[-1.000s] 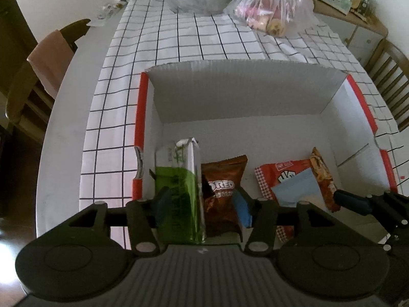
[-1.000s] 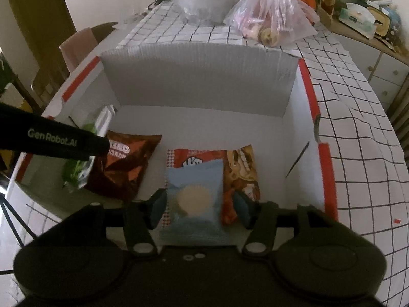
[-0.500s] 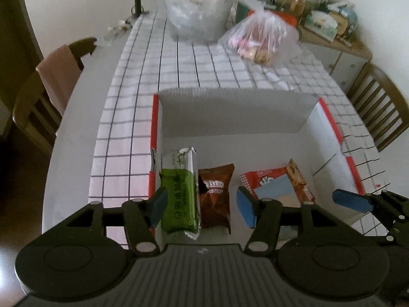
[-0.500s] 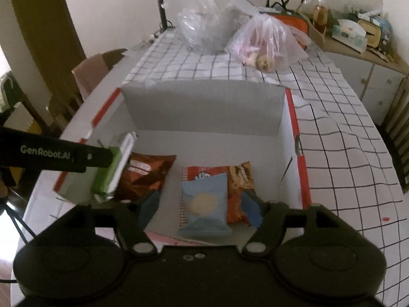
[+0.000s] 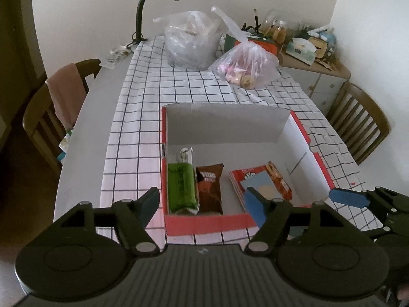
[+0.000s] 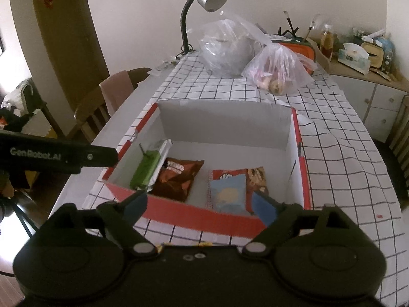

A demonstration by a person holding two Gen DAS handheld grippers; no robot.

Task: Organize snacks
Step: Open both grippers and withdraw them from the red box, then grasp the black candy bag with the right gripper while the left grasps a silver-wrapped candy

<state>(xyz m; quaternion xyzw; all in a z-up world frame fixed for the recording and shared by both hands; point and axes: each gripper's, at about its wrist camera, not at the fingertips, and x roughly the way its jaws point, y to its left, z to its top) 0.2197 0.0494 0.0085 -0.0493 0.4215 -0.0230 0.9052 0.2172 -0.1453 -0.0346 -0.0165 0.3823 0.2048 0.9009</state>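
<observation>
Both grippers have pulled back and up from the red-edged white cardboard box, leaving their packets inside. Along its left wall lies the green wrapped snack bar, touching the brown cookie packet. Toward the right, the pale blue packet rests on a red snack pack. Over the near edge of the table, the left hand-held gripper and right hand-held gripper hover, jaws opening wide, nothing between them.
</observation>
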